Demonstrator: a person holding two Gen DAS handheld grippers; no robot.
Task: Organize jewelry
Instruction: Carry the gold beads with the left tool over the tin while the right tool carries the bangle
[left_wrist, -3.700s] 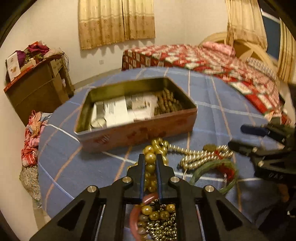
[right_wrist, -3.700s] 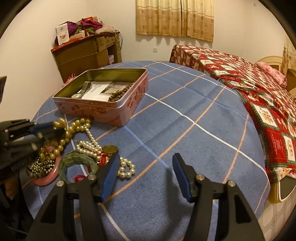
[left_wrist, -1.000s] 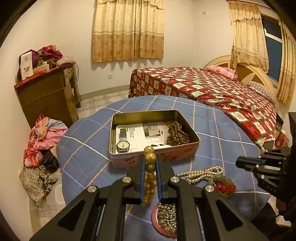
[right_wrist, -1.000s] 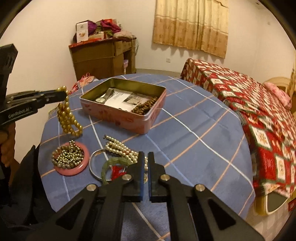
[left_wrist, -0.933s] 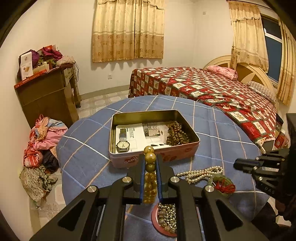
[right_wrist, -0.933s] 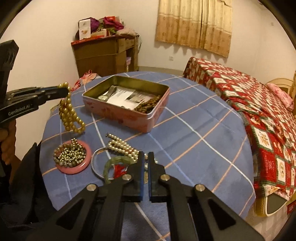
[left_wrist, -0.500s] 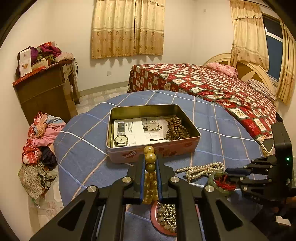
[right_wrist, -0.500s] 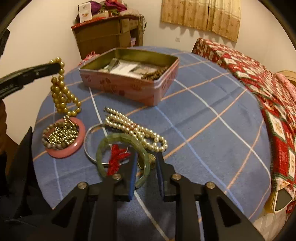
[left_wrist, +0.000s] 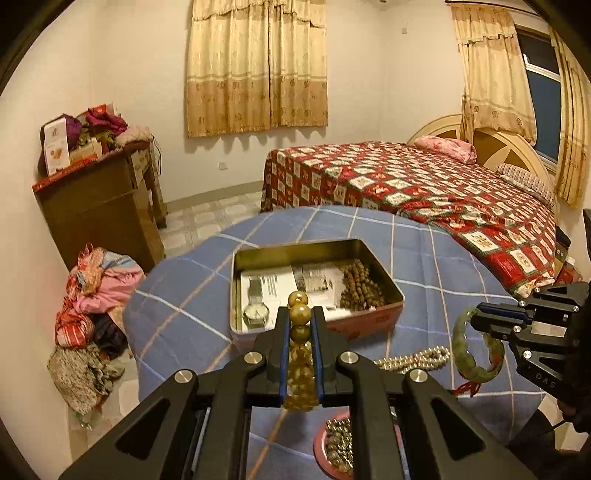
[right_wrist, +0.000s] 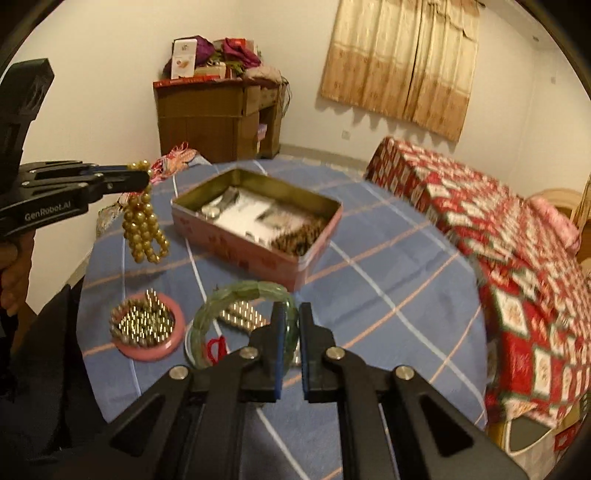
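Your green bangle is rigid, smooth, probably brittle, so pinch its rim squarely. It hangs off the surface at six o'clock from the tin. Your right hand-held gripper is closing on it; the left hand-held gripper clamps the limp gold bead strand.

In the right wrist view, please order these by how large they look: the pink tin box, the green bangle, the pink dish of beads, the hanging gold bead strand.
1. pink tin box
2. green bangle and pink dish: look alike, unsure; the bangle is lifted nearer the camera
3. gold bead strand
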